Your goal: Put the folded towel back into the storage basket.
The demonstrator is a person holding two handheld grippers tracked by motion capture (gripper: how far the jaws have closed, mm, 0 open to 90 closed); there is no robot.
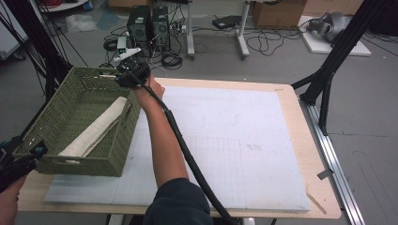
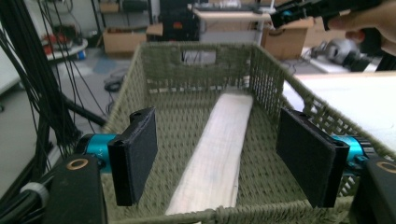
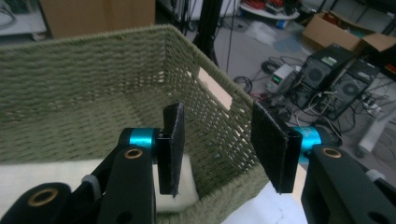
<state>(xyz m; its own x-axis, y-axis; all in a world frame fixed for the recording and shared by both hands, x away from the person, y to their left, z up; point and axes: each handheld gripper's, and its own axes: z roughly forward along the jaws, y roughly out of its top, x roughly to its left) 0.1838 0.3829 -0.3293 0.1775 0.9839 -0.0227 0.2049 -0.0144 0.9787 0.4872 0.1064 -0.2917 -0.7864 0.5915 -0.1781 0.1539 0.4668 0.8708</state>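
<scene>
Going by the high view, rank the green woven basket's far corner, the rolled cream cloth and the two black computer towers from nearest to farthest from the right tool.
1. Green woven basket's far corner, right at the right tool.
2. Rolled cream cloth, lying inside the basket, toward the person.
3. Two black computer towers, on the floor beyond the table.

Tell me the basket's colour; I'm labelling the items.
Olive green woven basket, clearest in the left gripper view.

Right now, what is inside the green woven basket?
A long, cream folded cloth lies lengthwise on the floor of the green woven basket. Beside it, bare weave shows. Whatever lies beneath the cloth is covered.
</scene>
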